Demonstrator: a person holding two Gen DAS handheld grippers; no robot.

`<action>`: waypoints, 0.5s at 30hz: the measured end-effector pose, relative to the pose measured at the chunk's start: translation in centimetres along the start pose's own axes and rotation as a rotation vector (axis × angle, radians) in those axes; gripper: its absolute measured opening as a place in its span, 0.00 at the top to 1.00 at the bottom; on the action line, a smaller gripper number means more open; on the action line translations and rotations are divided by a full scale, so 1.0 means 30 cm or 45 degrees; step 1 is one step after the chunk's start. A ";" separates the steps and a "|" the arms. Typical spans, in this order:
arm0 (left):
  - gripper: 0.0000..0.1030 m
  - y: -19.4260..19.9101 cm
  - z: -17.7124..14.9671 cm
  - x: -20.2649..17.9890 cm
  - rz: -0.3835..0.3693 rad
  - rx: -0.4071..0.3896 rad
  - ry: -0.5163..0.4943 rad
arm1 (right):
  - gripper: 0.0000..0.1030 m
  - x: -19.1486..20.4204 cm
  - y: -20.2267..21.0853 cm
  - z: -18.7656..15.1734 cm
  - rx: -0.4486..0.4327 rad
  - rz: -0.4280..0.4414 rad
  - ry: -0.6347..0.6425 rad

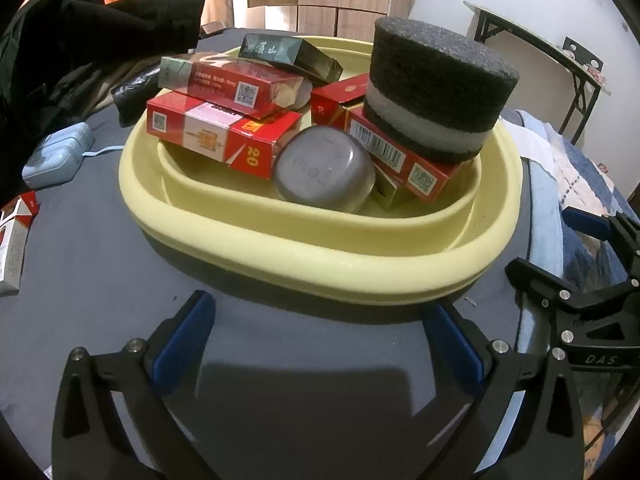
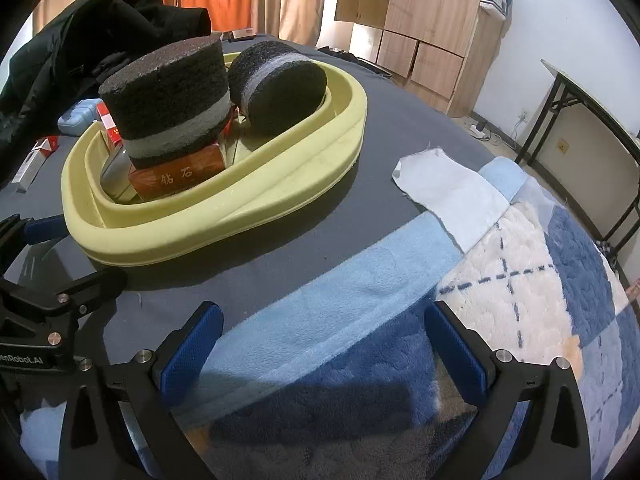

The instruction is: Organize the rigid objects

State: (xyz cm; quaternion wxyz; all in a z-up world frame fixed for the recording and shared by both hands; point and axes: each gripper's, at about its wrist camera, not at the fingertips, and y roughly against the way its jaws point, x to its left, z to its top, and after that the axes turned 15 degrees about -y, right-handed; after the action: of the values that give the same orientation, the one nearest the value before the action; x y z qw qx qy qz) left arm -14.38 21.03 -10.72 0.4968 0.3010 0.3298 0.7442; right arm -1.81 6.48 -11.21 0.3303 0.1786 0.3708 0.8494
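A yellow basin (image 1: 320, 252) sits on the dark grey cloth. It holds several red cigarette packs (image 1: 224, 136), a dark green pack (image 1: 292, 56), a grey rounded case (image 1: 324, 170) and a black foam cylinder (image 1: 436, 88) with a white band. In the right wrist view the basin (image 2: 224, 208) also holds a second foam cylinder (image 2: 276, 84) lying on its side. My left gripper (image 1: 320, 340) is open and empty just in front of the basin. My right gripper (image 2: 324, 344) is open and empty over the blue blanket, right of the basin.
A black jacket (image 1: 80, 40) lies at the back left. A light blue case (image 1: 56, 156) and a red-white cigarette pack (image 1: 16, 240) lie left of the basin. A white cloth (image 2: 452, 196) and a blue checked blanket (image 2: 540, 280) lie to the right. A folding table (image 2: 592, 120) stands beyond.
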 end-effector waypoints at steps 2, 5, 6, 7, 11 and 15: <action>0.00 0.000 0.001 0.000 0.000 0.000 0.000 | 0.00 -0.019 0.013 -0.006 0.000 0.003 -0.002; 0.00 -0.003 0.002 0.004 0.000 0.000 0.000 | 0.00 -0.016 0.011 -0.006 0.000 0.001 -0.001; 0.00 -0.003 0.002 0.004 0.000 0.001 0.000 | 0.00 -0.018 0.012 -0.006 0.000 0.002 -0.001; 0.00 -0.004 0.002 0.004 0.000 0.001 0.000 | 0.00 -0.019 0.012 -0.007 0.000 0.002 -0.001; 0.00 -0.005 0.003 0.004 -0.001 0.000 0.000 | 0.00 -0.019 0.013 -0.007 0.000 0.002 -0.001; 0.00 -0.004 0.002 0.004 0.000 0.000 0.000 | 0.00 -0.017 0.013 -0.008 0.000 0.002 -0.001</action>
State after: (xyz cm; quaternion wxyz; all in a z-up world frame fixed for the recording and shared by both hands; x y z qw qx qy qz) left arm -14.29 21.18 -10.77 0.4968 0.3009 0.3300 0.7442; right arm -1.74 5.81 -11.10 0.3298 0.1793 0.3705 0.8496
